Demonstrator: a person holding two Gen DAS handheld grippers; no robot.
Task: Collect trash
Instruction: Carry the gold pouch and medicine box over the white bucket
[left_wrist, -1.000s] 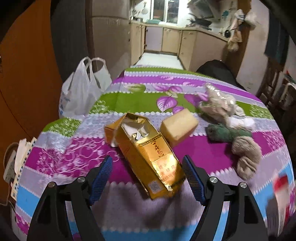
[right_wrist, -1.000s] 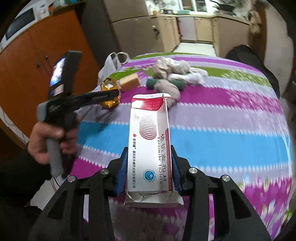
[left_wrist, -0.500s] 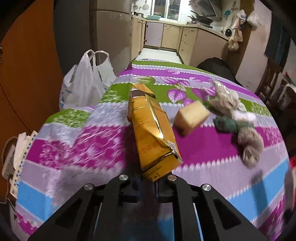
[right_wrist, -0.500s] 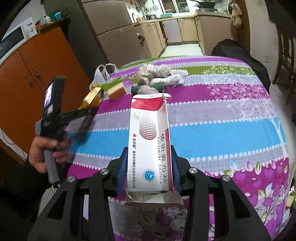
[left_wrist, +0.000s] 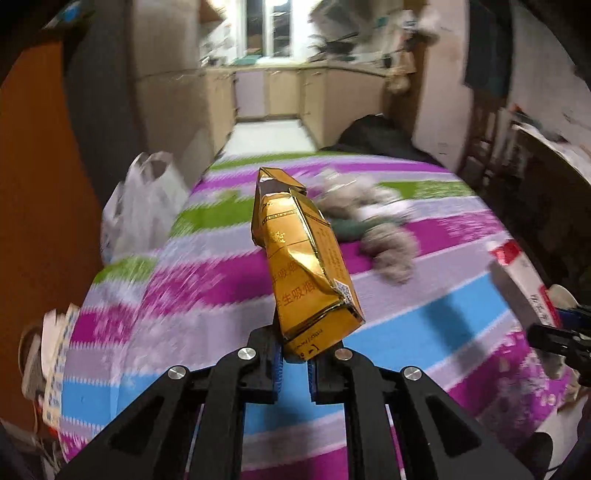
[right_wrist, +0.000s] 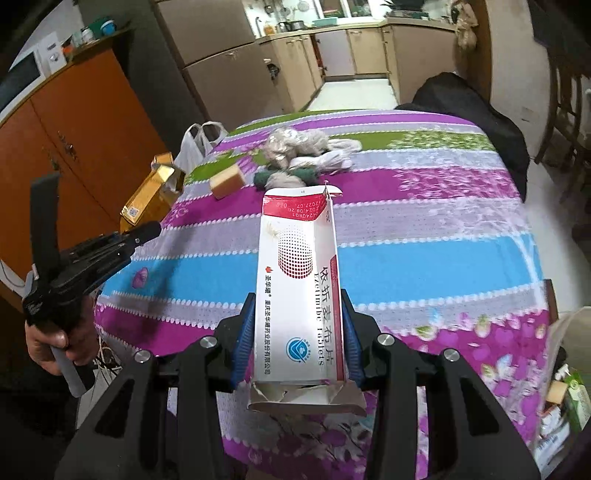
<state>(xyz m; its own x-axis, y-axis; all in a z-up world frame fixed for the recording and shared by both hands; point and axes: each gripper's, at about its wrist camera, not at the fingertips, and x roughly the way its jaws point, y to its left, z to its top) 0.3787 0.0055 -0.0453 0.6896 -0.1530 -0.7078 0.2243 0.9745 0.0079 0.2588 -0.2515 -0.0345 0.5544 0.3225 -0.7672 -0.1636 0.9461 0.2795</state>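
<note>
My left gripper (left_wrist: 295, 369) is shut on a crumpled gold carton (left_wrist: 306, 266) and holds it in the air above the striped tablecloth (left_wrist: 221, 288). In the right wrist view the same carton (right_wrist: 153, 194) hangs off the table's left edge, held by the left gripper (right_wrist: 147, 230). My right gripper (right_wrist: 297, 347) is shut on a white and red medicine box (right_wrist: 299, 291), held upright above the table's near edge. That box also shows at the right edge of the left wrist view (left_wrist: 521, 280).
A tan sponge block (right_wrist: 228, 181) and a pile of grey, white and green yarn (right_wrist: 306, 155) lie on the far part of the table. A white plastic bag (left_wrist: 142, 206) hangs at the table's left side. An orange cabinet (right_wrist: 74, 147) stands to the left.
My left gripper closed on the gold carton, lifted it off the table and moved back and left with it. My right gripper kept hold of the medicine box and drew back.
</note>
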